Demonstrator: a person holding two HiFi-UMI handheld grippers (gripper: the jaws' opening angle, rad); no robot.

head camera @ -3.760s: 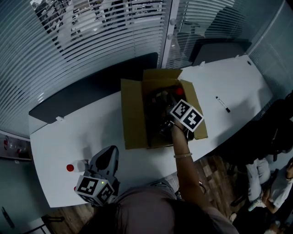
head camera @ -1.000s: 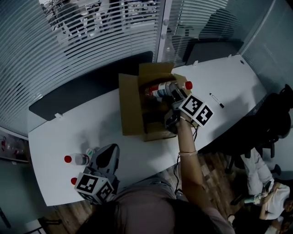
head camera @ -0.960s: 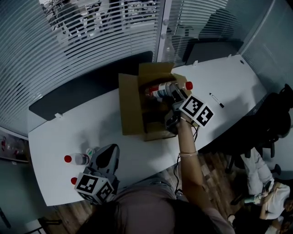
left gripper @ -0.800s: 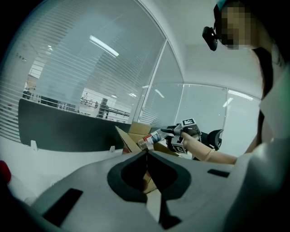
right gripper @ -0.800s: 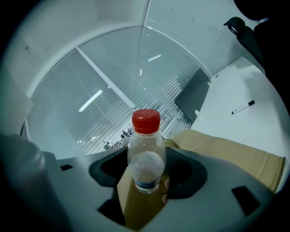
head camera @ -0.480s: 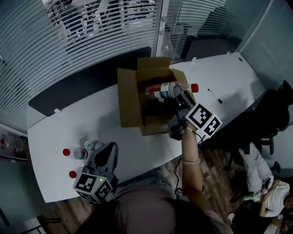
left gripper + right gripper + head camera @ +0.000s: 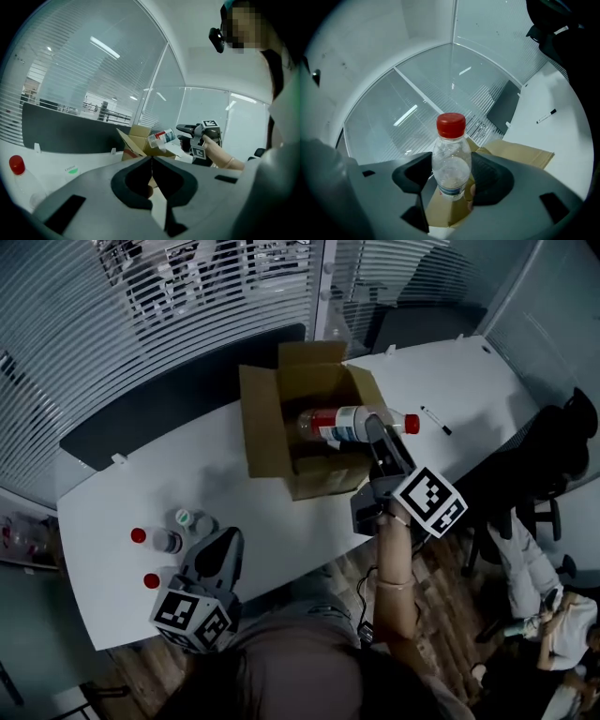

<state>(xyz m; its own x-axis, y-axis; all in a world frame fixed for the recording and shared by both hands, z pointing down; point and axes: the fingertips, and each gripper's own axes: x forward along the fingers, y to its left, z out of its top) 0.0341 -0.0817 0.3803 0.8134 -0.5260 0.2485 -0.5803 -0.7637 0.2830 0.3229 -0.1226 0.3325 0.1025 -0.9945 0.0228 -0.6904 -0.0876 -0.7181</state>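
Right claw (image 7: pixel 451 180) clamps bottle (image 7: pixel 451 157) sideways over box (image 7: pixel 267 423); left claw (image 7: pixel 151 164) closed, empty.

Clear plastic for the bottle (image 7: pixel 333 422) in the right claw (image 7: pixel 375 427), with a red cap (image 7: pixel 412 424) and a white label (image 7: pixel 323 424) banded in red and blue. Plain brown cardboard on the box (image 7: pixel 265 423). White on the table (image 7: pixel 141 493), black on the pen (image 7: pixel 435 420). Red caps on two small bottles (image 7: pixel 164 541) at the table's left end, green on a third lid (image 7: pixel 183 517). Grey shell with black pads (image 7: pixel 131 183) on the left claw (image 7: pixel 223 540); black-and-white square markers on both cubes (image 7: pixel 195 618). Thin white stripes across the blinds (image 7: pixel 187 296).
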